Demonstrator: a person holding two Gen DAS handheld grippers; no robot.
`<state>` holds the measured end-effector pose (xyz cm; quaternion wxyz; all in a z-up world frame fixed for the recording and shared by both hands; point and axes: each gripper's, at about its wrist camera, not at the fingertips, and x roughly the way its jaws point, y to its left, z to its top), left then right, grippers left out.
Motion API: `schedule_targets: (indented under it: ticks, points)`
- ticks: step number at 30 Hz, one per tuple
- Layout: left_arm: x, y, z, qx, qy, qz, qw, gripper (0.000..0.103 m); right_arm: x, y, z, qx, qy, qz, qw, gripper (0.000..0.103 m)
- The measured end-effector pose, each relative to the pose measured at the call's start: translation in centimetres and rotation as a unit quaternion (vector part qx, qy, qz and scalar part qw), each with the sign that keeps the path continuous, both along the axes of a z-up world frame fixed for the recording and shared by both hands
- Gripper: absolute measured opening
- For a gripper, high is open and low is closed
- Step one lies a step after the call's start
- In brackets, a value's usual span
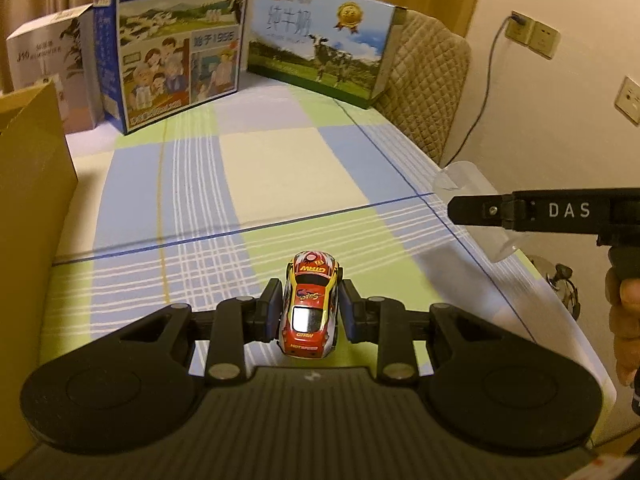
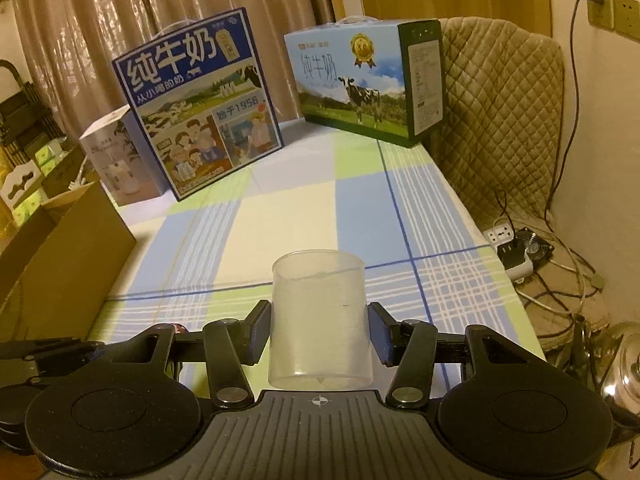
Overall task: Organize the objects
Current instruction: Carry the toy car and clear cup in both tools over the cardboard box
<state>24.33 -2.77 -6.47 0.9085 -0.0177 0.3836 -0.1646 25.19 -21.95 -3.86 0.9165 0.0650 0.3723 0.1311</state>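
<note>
Left gripper point(image 1: 308, 312) clamped tight on a small toy car point(image 1: 310, 308), pads pressed against both flanks, car lifted off the checked tablecloth point(image 1: 280, 168) with its nose pointing away. Readable on the car: "GTRW" across the windscreen band and again at the rear, "Super" on the roof, "HOTSPEED" on the rear bumper. Right gripper point(image 2: 320, 330) closed at a middling width on a clear plastic cup point(image 2: 320, 320), pads against its two sides, cup upright and raised above the cloth. At the far end of the table, a blue milk carton point(image 2: 196, 104) printed "纯牛奶", with "1956" and cartoon figures below, standing tilted; beside it to the right and apart, a pale blue milk carton point(image 2: 360, 80) also marked "纯牛奶", with a gold medal seal and a cow on grass. A white box point(image 2: 116, 160) just left of the blue carton, lettering too small to read. Brown cardboard box point(image 1: 32, 200) at the left edge. Only in the left wrist view: the right tool from the side, one black finger point(image 1: 476, 210) lettered "DAS", the cup partly hidden behind it, and the person's hand point(image 1: 626, 320) on the handle. Only in the right wrist view: a power strip point(image 2: 508, 244) with tangled cables and a metal kettle point(image 2: 624, 364) on the floor.
</note>
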Motion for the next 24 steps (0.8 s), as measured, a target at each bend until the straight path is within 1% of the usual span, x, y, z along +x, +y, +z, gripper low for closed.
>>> schedule_targets:
  ticks: [5,10,15,19,24]
  points:
    - [-1.8,0.5,0.7,-0.01,0.005,0.011,0.9999,0.025,-1.7,0.0,0.4,-0.007,-0.007,-0.008,1.0,0.049]
    - [-4.3,1.7,2.6,-0.016,0.002,0.026,0.9995,0.025,-4.0,0.8,1.2,-0.01,-0.015,-0.008,1.0,0.049]
    - [-6.9,3.3,5.2,-0.022,-0.005,0.045,0.9987,0.025,-7.6,2.0,2.0,0.008,-0.012,-0.002,1.0,0.049]
    - [-9.4,4.6,7.3,-0.023,-0.016,0.055,0.9981,0.025,-10.4,3.4,3.6,0.016,-0.019,0.004,1.0,0.049]
    - [-12.4,6.2,9.6,-0.017,-0.03,0.067,0.9971,0.025,-13.3,5.9,5.9,0.018,-0.032,0.031,0.999,0.049]
